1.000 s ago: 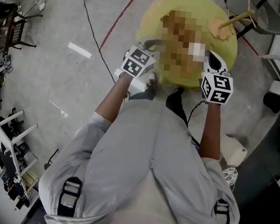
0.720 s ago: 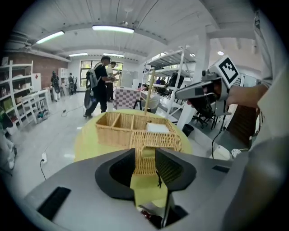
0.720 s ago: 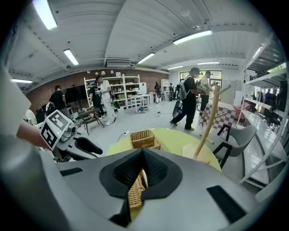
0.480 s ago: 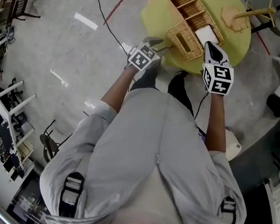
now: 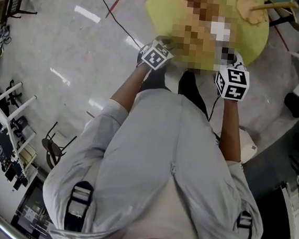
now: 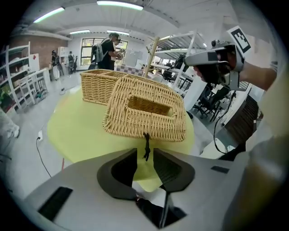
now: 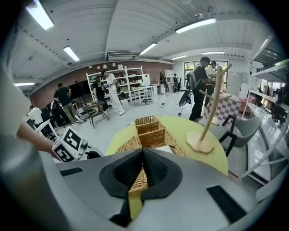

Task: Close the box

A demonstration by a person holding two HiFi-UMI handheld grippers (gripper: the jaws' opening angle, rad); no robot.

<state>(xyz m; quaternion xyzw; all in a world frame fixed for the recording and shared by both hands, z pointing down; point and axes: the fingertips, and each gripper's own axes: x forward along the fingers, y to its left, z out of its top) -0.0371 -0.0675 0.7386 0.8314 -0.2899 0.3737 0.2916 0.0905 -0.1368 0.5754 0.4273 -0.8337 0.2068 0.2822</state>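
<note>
Two fingers (image 6: 165, 164) of the left gripper (image 6: 145, 154), just closing, straddle the black pull-cord (image 6: 146, 146) on the lid (image 6: 135, 122) of the woven wicker box (image 6: 97, 88) without yet pinching it, apparently lined up to draw it down; the right gripper (image 7: 142, 152) has its fingers (image 7: 158, 171) together, empty.

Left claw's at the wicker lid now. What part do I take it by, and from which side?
On the wicker lid, I'd take the black cord hanging from the middle of its near edge, coming straight in from that side. It dangles free and thin; the woven rim is broad. The left claw has just been closing its jaws; they stand apart with the cord between them.
</note>
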